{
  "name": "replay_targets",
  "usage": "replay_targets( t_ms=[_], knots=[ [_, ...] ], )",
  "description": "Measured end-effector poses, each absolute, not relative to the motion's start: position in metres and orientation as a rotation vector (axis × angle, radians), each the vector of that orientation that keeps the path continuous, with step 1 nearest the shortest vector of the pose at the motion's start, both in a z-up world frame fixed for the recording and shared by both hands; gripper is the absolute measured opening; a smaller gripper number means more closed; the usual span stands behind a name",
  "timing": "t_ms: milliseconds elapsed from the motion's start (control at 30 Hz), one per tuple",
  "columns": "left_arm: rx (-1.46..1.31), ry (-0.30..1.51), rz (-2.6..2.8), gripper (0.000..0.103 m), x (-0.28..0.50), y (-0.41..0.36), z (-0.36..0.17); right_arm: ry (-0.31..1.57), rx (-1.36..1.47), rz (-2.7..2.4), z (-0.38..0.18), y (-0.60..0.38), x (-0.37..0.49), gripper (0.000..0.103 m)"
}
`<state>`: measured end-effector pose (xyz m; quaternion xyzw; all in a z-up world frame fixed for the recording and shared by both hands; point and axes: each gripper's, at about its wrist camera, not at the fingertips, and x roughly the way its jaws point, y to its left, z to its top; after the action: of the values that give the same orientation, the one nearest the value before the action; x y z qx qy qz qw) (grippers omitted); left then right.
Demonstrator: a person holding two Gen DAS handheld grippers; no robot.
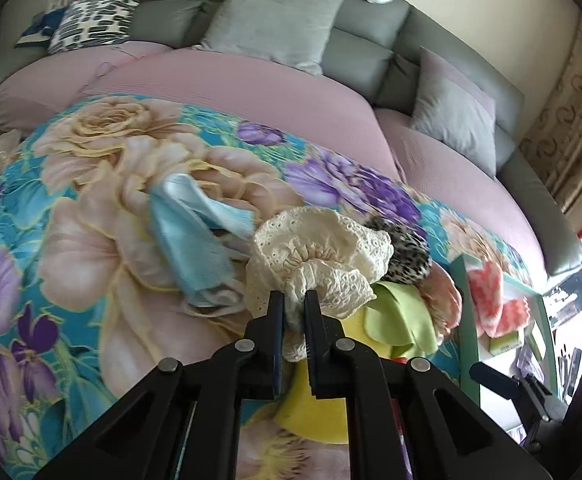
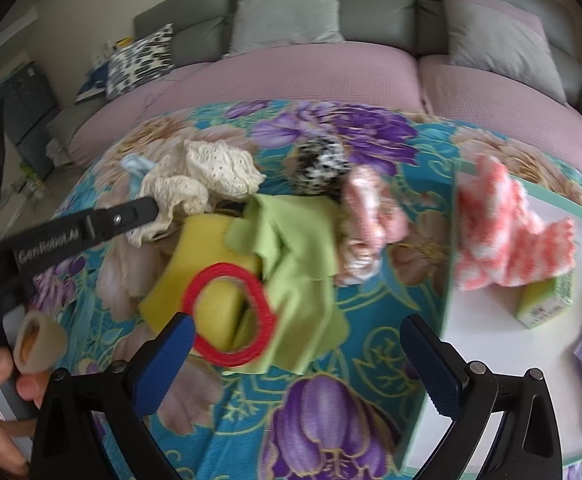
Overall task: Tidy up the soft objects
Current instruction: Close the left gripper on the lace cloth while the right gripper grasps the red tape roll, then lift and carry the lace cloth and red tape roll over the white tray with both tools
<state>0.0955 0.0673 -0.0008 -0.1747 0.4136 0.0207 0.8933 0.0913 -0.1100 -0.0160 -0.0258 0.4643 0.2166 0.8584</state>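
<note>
A pile of soft things lies on a floral blanket (image 1: pixel 91 208). My left gripper (image 1: pixel 294 296) is shut on a cream lace scrunchie (image 1: pixel 319 252), whose frill is pinched between the two black fingers; in the right wrist view that gripper (image 2: pixel 147 210) reaches the same scrunchie (image 2: pixel 207 176) from the left. My right gripper (image 2: pixel 297 330) stands open above a red hair tie (image 2: pixel 229 314), which lies on a yellow cloth (image 2: pixel 207 240) and a green cloth (image 2: pixel 295 248). Nothing is between its blue pads.
A light blue cloth (image 1: pixel 187 232), a leopard scrunchie (image 1: pixel 405 252) and a pink scrunchie (image 2: pixel 367 216) lie in the pile. A white tray (image 2: pixel 491 320) at right holds a coral-white knit piece (image 2: pixel 507 232) and small boxes. A grey sofa with cushions (image 1: pixel 275 24) stands behind.
</note>
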Motion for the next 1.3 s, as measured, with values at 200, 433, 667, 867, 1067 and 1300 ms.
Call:
replay_targets(
  t_ms=[200, 433, 667, 867, 1067, 1300],
  knots=[
    [-0.375, 0.828, 0.11, 0.01, 0.085, 0.087, 0.009, 0.981, -0.068, 0.513, -0.023, -0.095, 0.088, 0.103],
    [-0.394, 0.811, 0.131, 0.01, 0.078, 0.097, 0.014, 1.0, -0.075, 0.541, -0.033, -0.083, 0.088, 0.085],
    [-0.4, 0.812, 0.134, 0.01, 0.077, 0.098, 0.014, 1.016, -0.022, 0.58, -0.038, -0.083, 0.09, 0.065],
    [-0.404, 0.805, 0.138, 0.01, 0.076, 0.099, 0.016, 1.014, 0.0, 0.589, -0.037, -0.084, 0.089, 0.058],
    [-0.404, 0.781, 0.143, 0.01, 0.073, 0.1, 0.024, 0.991, 0.007, 0.584, -0.029, -0.088, 0.087, 0.056],
    [-0.393, 0.716, 0.143, 0.01, 0.063, 0.101, 0.043, 0.94, 0.03, 0.577, -0.012, -0.098, 0.084, 0.056]
  ],
)
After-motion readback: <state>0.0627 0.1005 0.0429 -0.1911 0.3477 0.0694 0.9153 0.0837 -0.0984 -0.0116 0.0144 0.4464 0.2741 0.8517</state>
